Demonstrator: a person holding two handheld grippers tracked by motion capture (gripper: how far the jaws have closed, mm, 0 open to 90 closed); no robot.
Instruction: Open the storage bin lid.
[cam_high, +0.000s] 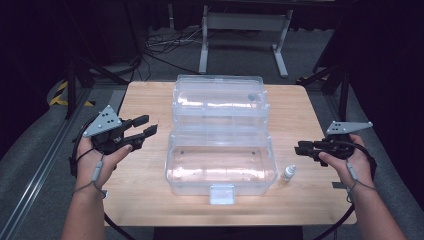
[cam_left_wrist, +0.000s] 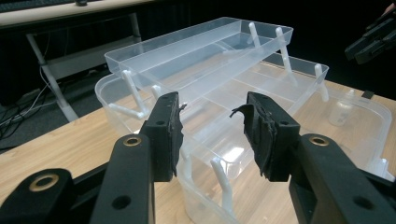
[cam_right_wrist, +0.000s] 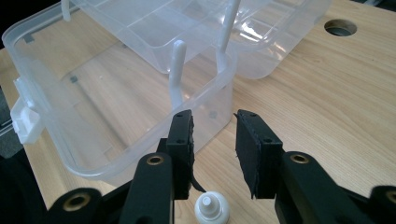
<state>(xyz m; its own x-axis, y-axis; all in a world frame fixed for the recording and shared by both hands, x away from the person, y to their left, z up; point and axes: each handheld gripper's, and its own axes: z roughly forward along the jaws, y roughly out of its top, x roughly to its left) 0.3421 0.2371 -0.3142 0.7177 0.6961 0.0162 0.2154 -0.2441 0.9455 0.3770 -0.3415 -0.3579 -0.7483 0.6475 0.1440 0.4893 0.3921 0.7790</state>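
While both hand-held grippers (cam_high: 146, 126) (cam_high: 300, 148) gape empty, bare tabletop (cam_high: 145, 200) flanks the clear box (cam_high: 220, 172).

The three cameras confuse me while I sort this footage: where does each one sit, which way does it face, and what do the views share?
High view: above the person's side, facing forward and down on the table; both forearms, left gripper and right gripper show.
Left gripper view: rides the left gripper, looking across the clear box; its open jaws show.
Right gripper view: rides the right gripper, facing the box's corner, small bottle below; open jaws show.
Shared: the clear box.
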